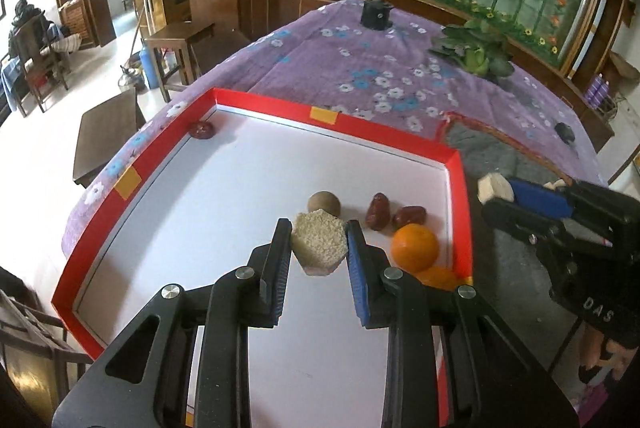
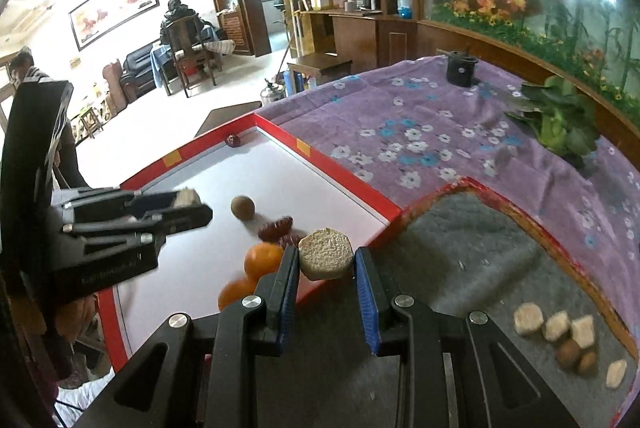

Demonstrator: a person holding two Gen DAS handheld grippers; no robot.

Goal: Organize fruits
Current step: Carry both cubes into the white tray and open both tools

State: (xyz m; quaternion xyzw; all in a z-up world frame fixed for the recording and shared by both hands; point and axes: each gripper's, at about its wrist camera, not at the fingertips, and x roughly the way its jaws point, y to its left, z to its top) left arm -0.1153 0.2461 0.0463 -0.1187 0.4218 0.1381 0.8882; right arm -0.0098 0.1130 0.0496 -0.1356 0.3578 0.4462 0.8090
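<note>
while each of your grippers pinches one pale hexagonal cake, the sort is partway by my read. left gripper (image 1: 319, 248) is clamped on its cake (image 1: 319, 243) above the white floor of the red-rimmed tray (image 1: 463, 211), just short of the fruit cluster. right gripper (image 2: 326, 262) is clamped on its cake (image 2: 326, 258) over the tray's near corner, where the rim meets the grey mat (image 2: 472, 248).

already in the tray: two oranges (image 1: 415, 247), two red dates (image 1: 377, 211), a brown round fruit (image 1: 324, 204), all bunched by the mat-side rim; one dark red fruit (image 1: 202, 130) sits alone in the far corner. still on the mat: a cluster of cakes and brown nuts (image 2: 560, 332), well apart from the tray.

most of the tray floor is bare, so there's room to set down. watch the raised rim when you cross it, and your grippers are near each other.
</note>
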